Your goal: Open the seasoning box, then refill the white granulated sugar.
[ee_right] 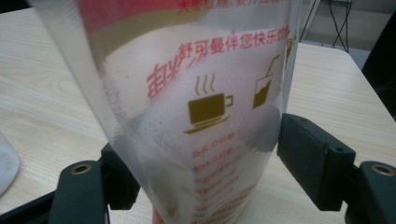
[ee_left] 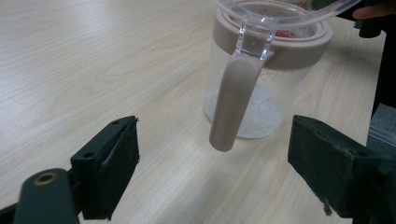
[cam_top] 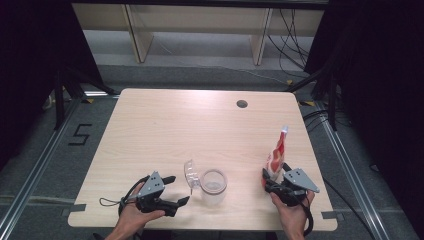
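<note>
We saw the pouch (cam_top: 276, 156) standing near the worktop's (cam_top: 165, 130) right edge, at about four o'clock from the worktop's middle. Its long axis ran upright, leaning a little, with its sealed top pointing toward one o'clock in the high view. The right gripper (cam_top: 270, 179) had it by the lower end. In the right gripper view the pouch (ee_right: 196, 116) sat between the two jaws, which stood wide on either side and pressed against its clear sides, so we took it as held. The right hand (cam_top: 292, 210) came in from six o'clock, forearm pointing up toward twelve, gripper aimed at about eleven.

The jar (cam_top: 213, 186) stood upright at roughly six o'clock from the worktop's middle, its hinged lid (cam_top: 190, 175) flipped open and tilted toward nine o'clock. The left gripper (cam_top: 179, 191) lay just beside it at nine o'clock, aimed toward three, with its jaws spread wide and holding nothing. In the left gripper view the jar's beige latch (ee_left: 232, 102) hung down between the jaws without touching them. The left hand (cam_top: 134, 212) rested low on the worktop.
</note>
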A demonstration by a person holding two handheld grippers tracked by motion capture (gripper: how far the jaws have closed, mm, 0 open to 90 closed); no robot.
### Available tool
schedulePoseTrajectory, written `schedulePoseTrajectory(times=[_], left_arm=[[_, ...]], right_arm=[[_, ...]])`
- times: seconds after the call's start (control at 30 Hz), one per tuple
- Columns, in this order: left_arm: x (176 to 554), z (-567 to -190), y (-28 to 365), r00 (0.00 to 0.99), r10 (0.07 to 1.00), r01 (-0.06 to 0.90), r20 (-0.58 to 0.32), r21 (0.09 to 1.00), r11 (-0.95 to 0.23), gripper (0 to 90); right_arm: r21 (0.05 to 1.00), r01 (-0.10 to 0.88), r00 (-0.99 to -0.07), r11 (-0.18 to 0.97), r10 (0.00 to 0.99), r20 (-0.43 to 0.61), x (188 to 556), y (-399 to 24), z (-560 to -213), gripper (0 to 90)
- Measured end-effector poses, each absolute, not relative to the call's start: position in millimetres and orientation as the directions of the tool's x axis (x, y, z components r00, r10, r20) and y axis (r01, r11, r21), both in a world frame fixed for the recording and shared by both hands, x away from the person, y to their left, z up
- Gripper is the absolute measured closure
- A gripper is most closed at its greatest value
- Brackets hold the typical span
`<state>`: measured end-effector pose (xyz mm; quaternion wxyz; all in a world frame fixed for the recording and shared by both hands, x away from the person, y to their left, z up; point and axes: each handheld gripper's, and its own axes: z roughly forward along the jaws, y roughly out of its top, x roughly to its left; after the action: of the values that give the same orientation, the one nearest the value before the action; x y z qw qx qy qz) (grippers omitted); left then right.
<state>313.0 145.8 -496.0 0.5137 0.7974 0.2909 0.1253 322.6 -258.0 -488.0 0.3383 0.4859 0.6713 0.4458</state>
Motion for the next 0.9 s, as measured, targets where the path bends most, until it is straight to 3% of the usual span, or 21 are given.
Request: schedulePoseTrajectory(times=[0.33, 0.9], left_arm=[[312.9, -496.3, 145.7, 0.798, 0.593, 0.342, -0.109, 0.892, -0.297, 16.5], [312.1, -495.7, 145.6, 0.810, 0.580, 0.322, -0.087, 0.893, -0.316, 17.9]], right_arm=[[0.924, 0.360, -0.305, 0.127, 0.952, -0.012, 320.9, -260.6, -487.3, 32.4], [0.926, 0.356, -0.395, 0.128, 0.918, 0.025, 321.8, -284.6, -486.2, 41.9]])
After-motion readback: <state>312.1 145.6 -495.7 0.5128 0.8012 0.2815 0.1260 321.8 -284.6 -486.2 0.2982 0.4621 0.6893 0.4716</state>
